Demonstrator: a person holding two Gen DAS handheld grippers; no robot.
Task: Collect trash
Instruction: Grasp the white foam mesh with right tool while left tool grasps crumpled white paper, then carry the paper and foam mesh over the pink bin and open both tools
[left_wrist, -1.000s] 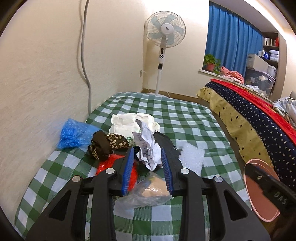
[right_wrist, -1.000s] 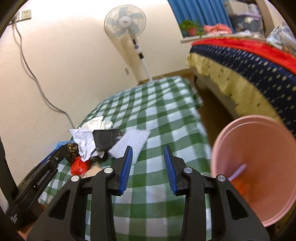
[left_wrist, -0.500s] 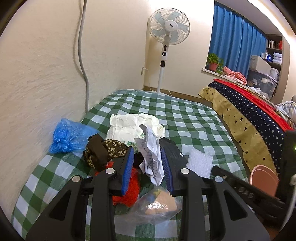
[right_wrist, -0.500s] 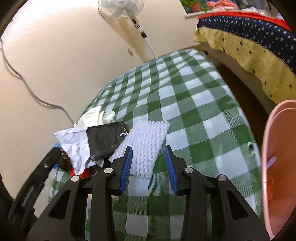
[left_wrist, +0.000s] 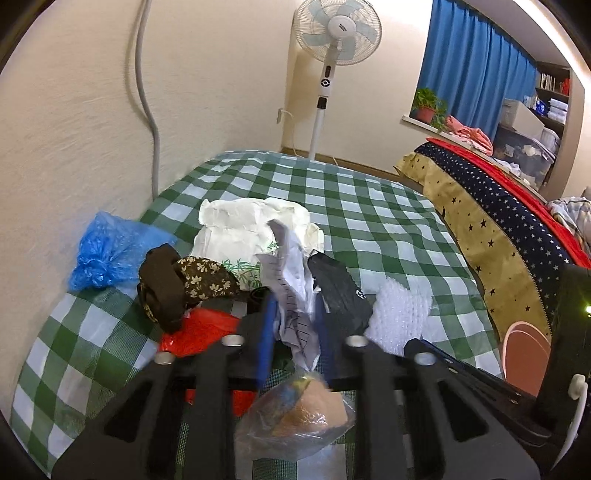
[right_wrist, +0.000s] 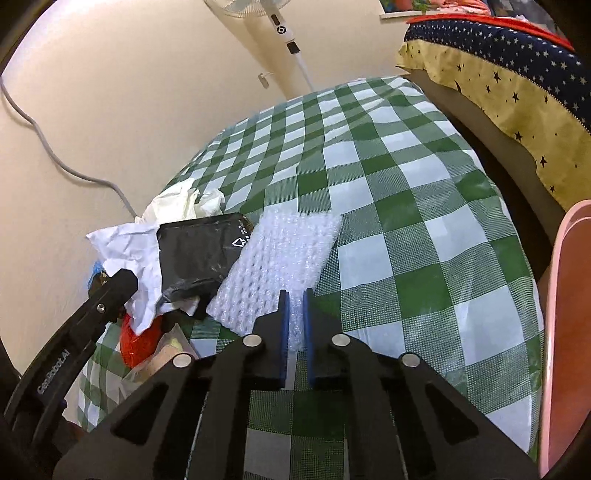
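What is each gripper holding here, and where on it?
Right gripper: bubble wrap, near edge. Left gripper, jaws closing: crumpled lined paper, lower part between them.

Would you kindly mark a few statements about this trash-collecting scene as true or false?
1. The right hand-held gripper is shut on the bubble wrap. True.
2. The left hand-held gripper has crumpled lined paper between its closing jaws. True.
3. The tablecloth is red and white. False: it is green and white check.
4. The blue plastic bag lies inside the pink bin. False: it lies on the tablecloth by the wall.
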